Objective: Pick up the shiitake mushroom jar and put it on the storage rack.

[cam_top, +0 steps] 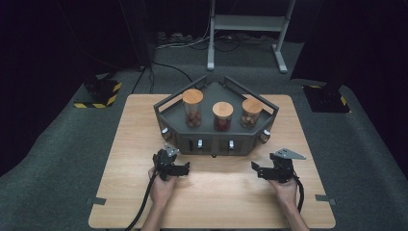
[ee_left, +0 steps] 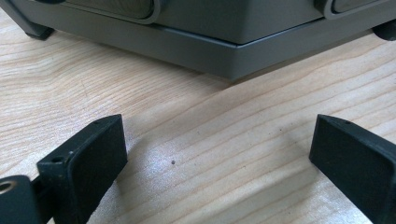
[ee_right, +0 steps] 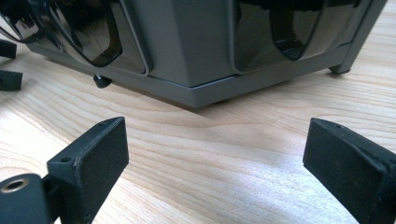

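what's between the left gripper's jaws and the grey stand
Bare wooden table. In the left gripper view, nothing lies between the open left gripper and the grey stand.

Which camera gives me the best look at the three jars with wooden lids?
The high view: all three jars stand in a row on top of the grey stand, lids and contents visible. The left and right gripper views show the stand's lower front and the wooden table between open jaws.

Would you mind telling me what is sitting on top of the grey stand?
Three glass jars with wooden lids stand on the grey stand: left jar, middle jar, right jar. Their brownish contents are too small to identify.
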Tool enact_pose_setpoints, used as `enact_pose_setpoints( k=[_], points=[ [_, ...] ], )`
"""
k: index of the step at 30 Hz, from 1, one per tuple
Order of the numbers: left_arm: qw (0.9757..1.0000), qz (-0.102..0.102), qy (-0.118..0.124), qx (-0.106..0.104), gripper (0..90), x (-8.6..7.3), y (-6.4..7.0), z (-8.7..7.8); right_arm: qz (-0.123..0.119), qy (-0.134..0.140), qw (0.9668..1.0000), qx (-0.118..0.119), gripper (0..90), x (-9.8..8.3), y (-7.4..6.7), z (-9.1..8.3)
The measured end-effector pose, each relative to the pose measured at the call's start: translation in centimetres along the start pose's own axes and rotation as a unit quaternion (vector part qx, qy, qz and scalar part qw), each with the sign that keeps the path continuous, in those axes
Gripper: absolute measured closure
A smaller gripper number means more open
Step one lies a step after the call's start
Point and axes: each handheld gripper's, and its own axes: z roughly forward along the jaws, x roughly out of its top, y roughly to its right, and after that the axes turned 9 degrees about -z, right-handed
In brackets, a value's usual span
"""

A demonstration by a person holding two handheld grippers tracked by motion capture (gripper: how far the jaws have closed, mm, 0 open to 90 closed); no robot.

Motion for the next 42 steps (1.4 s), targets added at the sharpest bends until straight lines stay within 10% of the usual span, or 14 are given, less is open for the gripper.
enact_pose_setpoints(
  k=[42],
  points=[
    [1.0000, 0.000, 0.000, 0.000, 3.8, 0.0, 0.0, 0.0, -0.013, -0.023, 0.9994, 0.023, 7.4, -1.4, -2.1, 2.4]
  ],
)
